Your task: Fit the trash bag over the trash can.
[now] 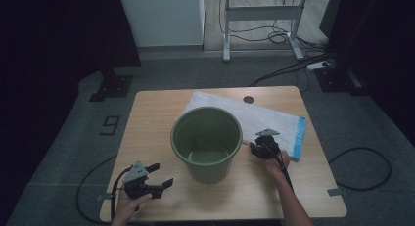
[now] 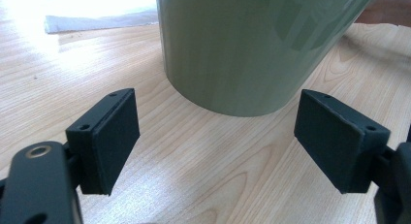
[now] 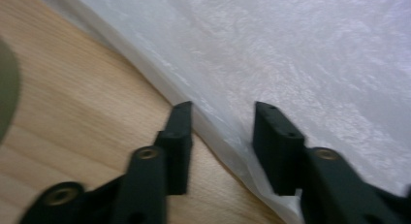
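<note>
A green plastic bucket (image 1: 206, 143) stands upright and empty in the middle of the wooden table (image 1: 156, 108). Behind and to its right lies a flat white plastic bag (image 1: 266, 119) with a blue end strip. My left gripper (image 1: 163, 175) rests at the front left, open, jaws facing the bucket's wall (image 2: 242, 44) with only bare tabletop between them (image 2: 215, 136). My right gripper (image 1: 258, 144) sits right of the bucket at the bag's near edge. In the right gripper view its jaws (image 3: 222, 107) straddle the bag's edge (image 3: 291, 49), a gap still between the pads.
A small dark round grommet (image 1: 248, 99) sits in the table's far edge. Beyond the table stand a white desk frame (image 1: 262, 13) and a black stand base (image 1: 111, 86). Cables (image 1: 359, 167) trail over the grey floor on the right.
</note>
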A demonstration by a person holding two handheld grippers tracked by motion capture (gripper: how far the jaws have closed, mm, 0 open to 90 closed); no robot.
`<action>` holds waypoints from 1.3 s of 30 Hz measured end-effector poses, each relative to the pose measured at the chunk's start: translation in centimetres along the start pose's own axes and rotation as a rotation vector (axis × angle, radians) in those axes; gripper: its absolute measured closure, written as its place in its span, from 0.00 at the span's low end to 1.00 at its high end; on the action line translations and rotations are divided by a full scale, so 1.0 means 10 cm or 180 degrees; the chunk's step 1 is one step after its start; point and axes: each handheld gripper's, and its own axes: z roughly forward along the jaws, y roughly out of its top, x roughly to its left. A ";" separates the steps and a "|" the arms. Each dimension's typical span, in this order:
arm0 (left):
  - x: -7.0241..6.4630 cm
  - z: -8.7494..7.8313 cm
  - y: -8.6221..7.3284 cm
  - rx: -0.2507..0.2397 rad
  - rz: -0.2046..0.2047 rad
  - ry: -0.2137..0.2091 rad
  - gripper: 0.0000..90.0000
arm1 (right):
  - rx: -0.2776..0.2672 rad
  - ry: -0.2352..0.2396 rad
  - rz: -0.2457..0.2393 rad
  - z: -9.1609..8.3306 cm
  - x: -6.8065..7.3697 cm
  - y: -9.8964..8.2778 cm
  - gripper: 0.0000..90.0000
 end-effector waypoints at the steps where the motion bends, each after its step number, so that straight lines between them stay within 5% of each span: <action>1: 0.00 0.00 -0.01 0.0014 0.0000 0.0005 0.18 | 0.0003 0.0041 0.0007 0.00 -0.01 0.00 0.74; 7: 0.02 -0.04 -0.04 -0.0043 -0.0052 0.0142 0.19 | 0.0056 0.0151 0.0116 -0.05 -0.13 -0.03 0.98; 12: 0.05 -0.12 -0.06 -0.0125 -0.0112 0.0217 0.20 | -0.0013 0.0128 0.0044 -0.19 -0.16 -0.16 0.99; 25: 0.03 -0.07 -0.11 -0.0026 -0.0149 0.0260 0.20 | -0.0254 0.0147 0.0220 -0.96 -0.42 -0.99 0.98; 39: 0.01 -0.06 -0.14 0.0028 -0.0158 0.0283 0.20 | -0.0244 0.0039 0.0329 -1.22 -0.54 -1.27 0.91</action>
